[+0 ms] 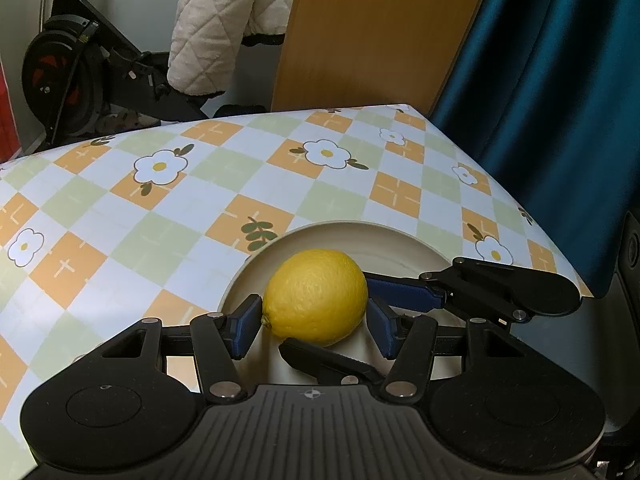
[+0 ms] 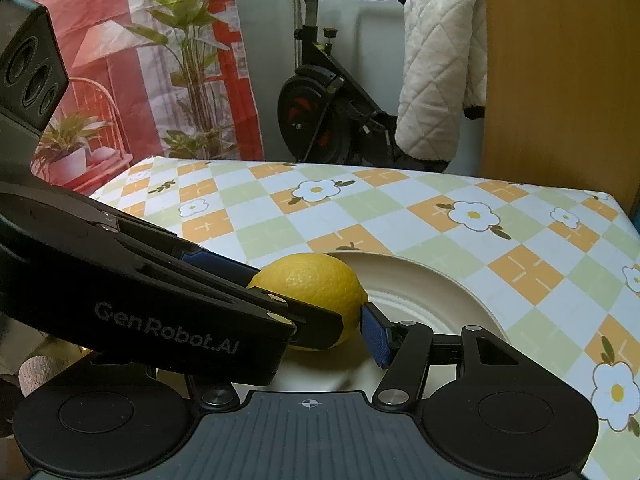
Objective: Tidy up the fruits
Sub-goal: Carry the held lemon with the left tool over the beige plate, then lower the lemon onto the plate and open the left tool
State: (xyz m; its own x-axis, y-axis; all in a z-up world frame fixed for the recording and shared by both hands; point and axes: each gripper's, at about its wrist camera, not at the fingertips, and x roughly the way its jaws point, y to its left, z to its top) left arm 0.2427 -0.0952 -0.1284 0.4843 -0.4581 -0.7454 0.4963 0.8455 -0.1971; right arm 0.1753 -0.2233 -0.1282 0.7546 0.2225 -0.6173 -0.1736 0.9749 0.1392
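Yellow lemon (image 1: 316, 296) over a cream plate (image 1: 400, 240) on the floral checked counter (image 1: 160, 216), left tongs (image 1: 314, 320) and right tongs (image 2: 320, 312) both clamped on it, crossing each other

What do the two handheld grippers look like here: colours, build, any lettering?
Both are matte black linkage frames with silver rivets, round side discs and a ribbed grey base. The left gripper and right gripper carry blue textured pads. White "GenRobot.AI" lettering marks the left one's side.

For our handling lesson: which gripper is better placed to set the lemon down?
Left, probably: left gripper has the lemon centred between its pads above the plate; right gripper: hold partly hidden.
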